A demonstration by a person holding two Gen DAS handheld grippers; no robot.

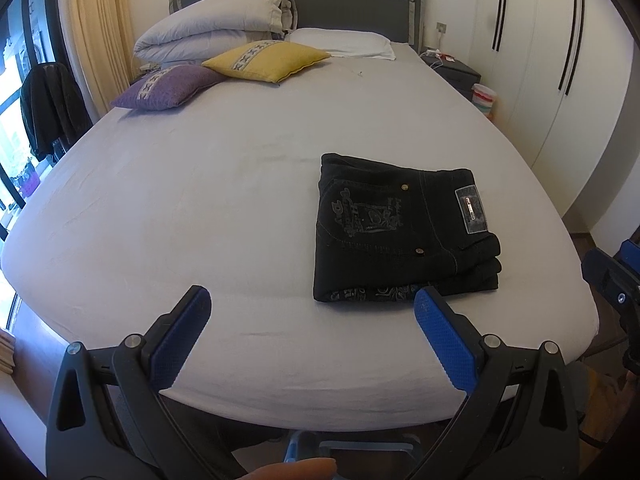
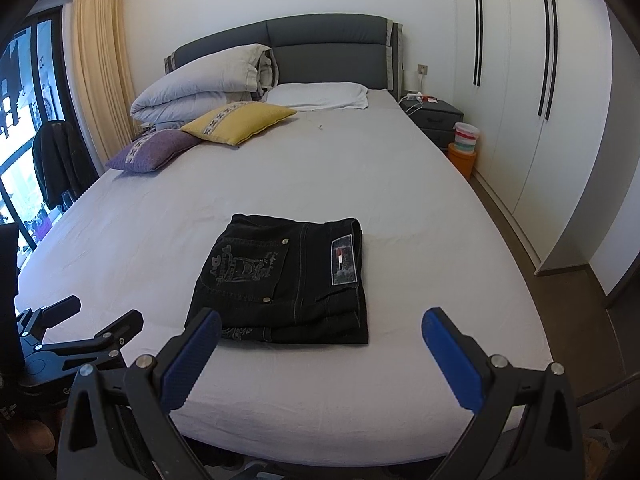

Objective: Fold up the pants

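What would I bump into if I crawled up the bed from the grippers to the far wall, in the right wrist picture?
Right gripper → folded black pants → bare stretch of sheet → yellow cushion → white pillow → grey headboard.

Daylight is coming in from the window [image 1: 16,120] on my left, which is blowing out to white glare in both views. The bed [image 1: 200,208] is looking evenly lit, with only a soft shadow showing under the pants [image 1: 404,232]. Fisheye distortion is bending the wardrobe [image 2: 560,120] and curtain [image 2: 100,72] lines, and dark vignetting is cutting the corners. My finger [image 1: 296,470] at the bottom edge is blurring out of focus.
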